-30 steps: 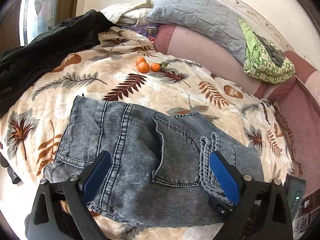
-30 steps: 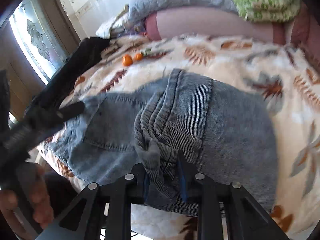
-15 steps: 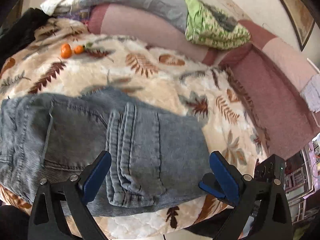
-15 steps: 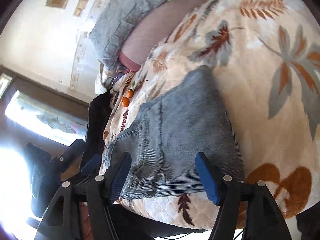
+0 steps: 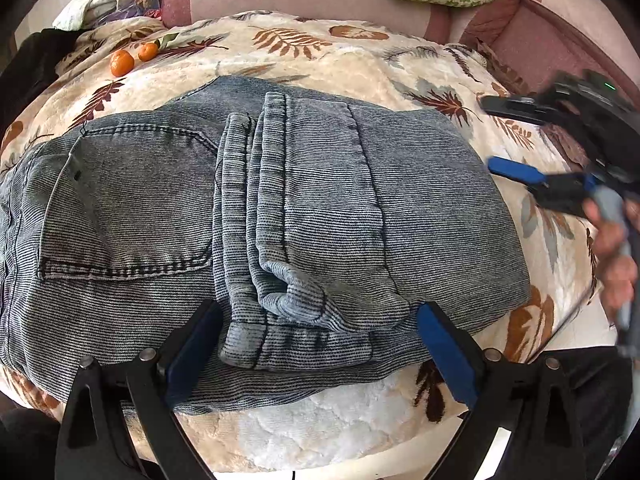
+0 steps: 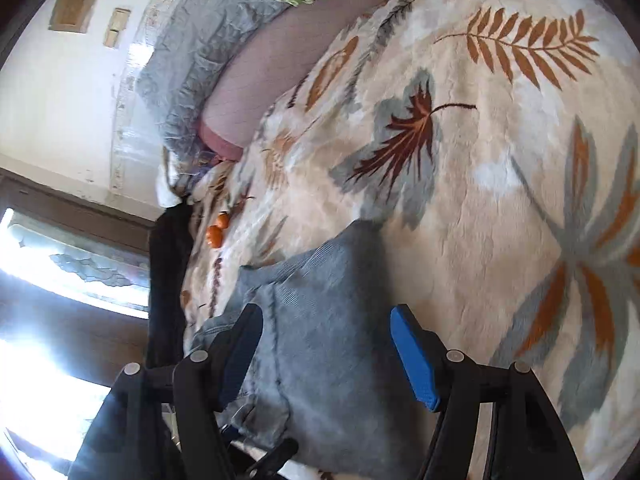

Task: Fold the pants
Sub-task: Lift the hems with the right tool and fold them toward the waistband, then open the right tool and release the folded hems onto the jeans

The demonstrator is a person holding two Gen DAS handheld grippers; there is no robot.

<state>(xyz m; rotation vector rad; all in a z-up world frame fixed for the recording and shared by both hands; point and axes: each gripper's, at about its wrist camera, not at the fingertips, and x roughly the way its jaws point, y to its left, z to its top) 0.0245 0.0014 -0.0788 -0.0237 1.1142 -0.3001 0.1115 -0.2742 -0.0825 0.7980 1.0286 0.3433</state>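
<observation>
Pants (image 5: 280, 208) lie folded on blanket (image 5: 360, 56); we find left gripper (image 5: 316, 344) and right gripper (image 6: 326, 352) both spread apart, gripping nothing.

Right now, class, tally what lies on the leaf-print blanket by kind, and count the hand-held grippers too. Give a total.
Folded jeans: 1
Oranges: 2
Hand-held grippers: 2, the left hand-held gripper and the right hand-held gripper, both open
Total: 5

Pants (image 5: 280, 208) left end cut off by frame edge; right hand-held gripper (image 5: 516, 140) motion-blurred.
</observation>
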